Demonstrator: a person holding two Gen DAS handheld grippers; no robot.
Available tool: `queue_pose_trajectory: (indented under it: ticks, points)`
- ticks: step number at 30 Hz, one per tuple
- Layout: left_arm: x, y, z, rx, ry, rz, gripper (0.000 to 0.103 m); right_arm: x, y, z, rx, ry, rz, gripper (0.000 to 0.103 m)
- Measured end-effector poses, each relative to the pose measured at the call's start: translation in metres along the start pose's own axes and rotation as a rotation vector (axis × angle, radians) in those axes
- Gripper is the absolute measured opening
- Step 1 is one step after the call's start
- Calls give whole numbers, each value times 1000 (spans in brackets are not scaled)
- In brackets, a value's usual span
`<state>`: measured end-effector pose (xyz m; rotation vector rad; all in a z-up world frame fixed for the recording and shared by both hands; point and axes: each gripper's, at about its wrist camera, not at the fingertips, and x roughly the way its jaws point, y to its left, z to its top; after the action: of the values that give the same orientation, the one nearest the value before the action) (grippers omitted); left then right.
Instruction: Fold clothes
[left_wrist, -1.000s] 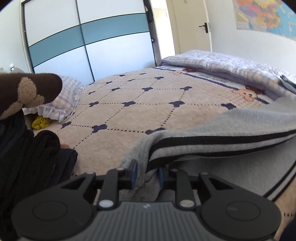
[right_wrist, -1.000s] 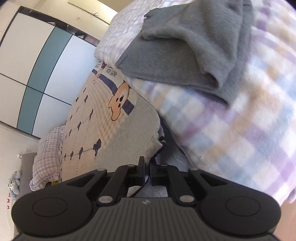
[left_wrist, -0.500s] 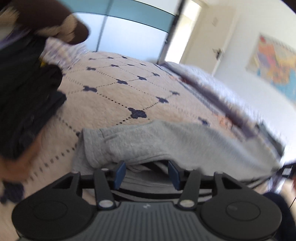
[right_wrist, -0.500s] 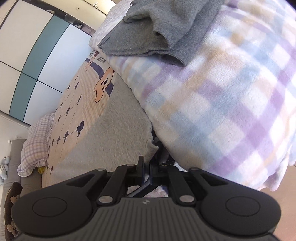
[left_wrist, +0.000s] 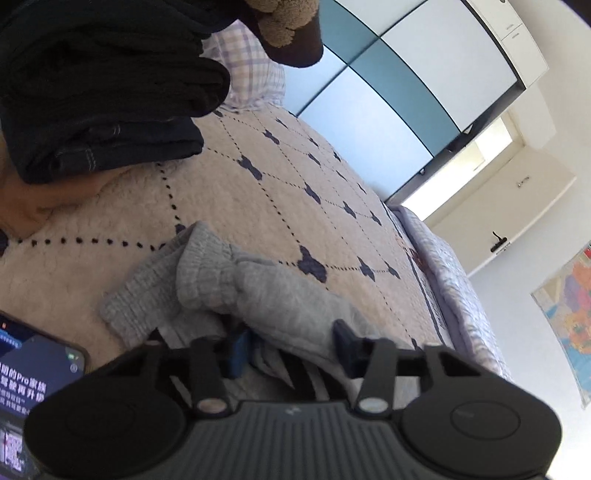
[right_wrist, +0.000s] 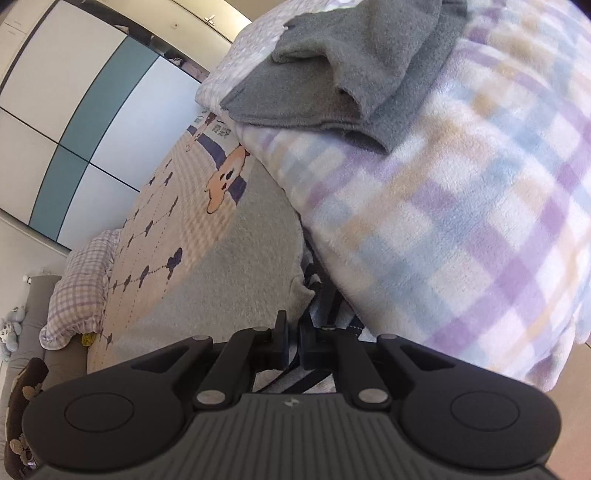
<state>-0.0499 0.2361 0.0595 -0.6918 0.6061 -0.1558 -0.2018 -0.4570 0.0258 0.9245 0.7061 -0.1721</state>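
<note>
Left wrist view: left gripper (left_wrist: 290, 345) is seen closing, jaws still apart, grey garment (left_wrist: 266, 295) bunched between them on the quilt (left_wrist: 258, 206); contact with the pads cannot be told. Phone (left_wrist: 33, 373) lies nearby. Right wrist view: right gripper (right_wrist: 293, 341) is nearly shut on the garment's (right_wrist: 221, 280) striped edge beside a plaid blanket (right_wrist: 461, 221).

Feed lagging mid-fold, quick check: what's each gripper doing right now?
Left gripper: jaws closing around the light grey knit garment with dark stripes, not yet clamped on it.
Right gripper: shut on the same garment's edge.
</note>
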Motion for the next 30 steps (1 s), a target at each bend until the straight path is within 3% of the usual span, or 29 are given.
queue_pose_trajectory:
  ticks: [1, 4, 8, 10, 12, 14, 19, 26, 30]
  points:
    - [2, -2, 4, 8, -21, 16, 20, 2, -1, 0, -6, 4, -11, 6]
    - [-2, -2, 16, -9, -49, 18, 10, -3, 1, 4, -30, -19, -11, 5]
    - [-22, 1, 22, 30, -80, 17, 9, -25, 4, 7, -24, -56, 57, 5]
    - [-31, 9, 20, 38, -80, 11, 10, -25, 0, 2, -27, -43, 51, 5]
    - [-27, 16, 8, 85, -35, 56, 10, -19, -7, -5, -36, -19, 22, 5]
    - [-20, 25, -3, 116, 10, 100, 11, -3, -17, -14, -51, 18, -39, 5]
    - [-32, 27, 0, 147, -16, 121, 27, 1, -23, -21, -72, 7, -57, 6]
    - [-62, 3, 10, 271, -84, 159, 38, -10, -11, -21, -142, -24, -77, 7]
    - [-61, -26, 10, 391, -80, 149, 48, -17, 8, -22, -292, -31, -180, 19]
